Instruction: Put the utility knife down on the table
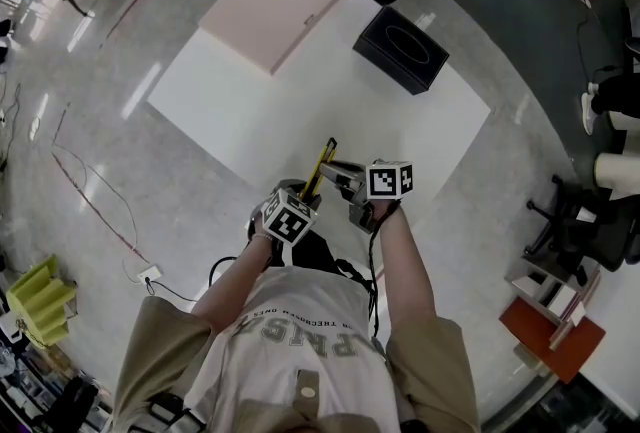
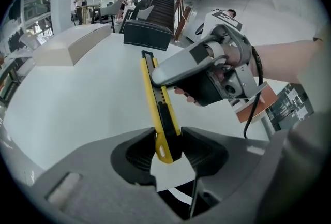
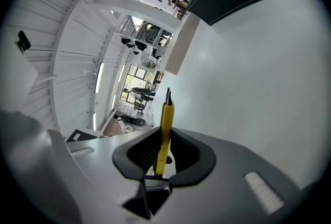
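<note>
A yellow and black utility knife (image 1: 320, 168) hangs over the near edge of the white table (image 1: 250, 111), its tip pointing away from me. My left gripper (image 1: 308, 193) is shut on its tail end. In the left gripper view the knife (image 2: 158, 99) rises from between the left gripper's (image 2: 168, 137) jaws, both pads against it. My right gripper (image 1: 338, 173) comes in from the right and is shut on the knife's middle. In the right gripper view the knife (image 3: 166, 119) stands edge-on between the right gripper's (image 3: 163, 148) jaws. The right gripper (image 2: 181, 68) crosses the knife in the left gripper view.
A black tissue box (image 1: 400, 49) sits at the table's far right and a flat pink box (image 1: 272, 6) at its far left corner. Grey floor with cables lies to the left. Office chairs and an orange stool (image 1: 550, 326) stand to the right.
</note>
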{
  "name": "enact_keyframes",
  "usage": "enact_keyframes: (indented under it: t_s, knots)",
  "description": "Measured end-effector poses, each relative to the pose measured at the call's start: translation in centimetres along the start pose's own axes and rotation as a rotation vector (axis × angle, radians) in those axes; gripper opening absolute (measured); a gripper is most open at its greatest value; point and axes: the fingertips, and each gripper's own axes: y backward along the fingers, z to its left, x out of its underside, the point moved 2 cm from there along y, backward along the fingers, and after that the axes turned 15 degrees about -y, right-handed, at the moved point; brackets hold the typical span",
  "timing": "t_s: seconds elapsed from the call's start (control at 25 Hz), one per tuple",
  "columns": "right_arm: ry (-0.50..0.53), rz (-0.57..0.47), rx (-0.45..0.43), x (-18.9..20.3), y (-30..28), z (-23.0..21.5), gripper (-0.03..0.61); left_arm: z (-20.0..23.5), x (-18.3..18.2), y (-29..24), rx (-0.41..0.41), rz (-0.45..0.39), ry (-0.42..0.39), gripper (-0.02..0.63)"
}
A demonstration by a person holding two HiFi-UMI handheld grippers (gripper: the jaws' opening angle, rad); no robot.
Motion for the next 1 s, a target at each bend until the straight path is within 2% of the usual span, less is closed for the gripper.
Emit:
enact_keyframes:
  t_s: [0.36, 0.52, 0.76, 1.0]
  knots:
    - [0.022, -0.002, 0.255, 0.0, -0.5, -2.5, 0.083, -0.2, 0.9, -1.2, 0.054, 0.076, 0.061, 0.161]
    - [0.027, 0.008, 0.329, 0.1, -0.7, -3.1, 0.089, -0.3, 1.2, -1.5, 0.074, 0.093, 0.086, 0.161]
    - [0.018, 0.021, 0.349, -0.4, -1.3, -3.6, 0.089, 0.6, 1.1, -1.6, 0.078, 0.117, 0.110, 0.163]
    - [-0.014, 0.041, 0.337, -0.7, -1.7, -3.7, 0.086, 0.7, 1.0, -1.9, 0.128, 0.135, 0.160, 0.164]
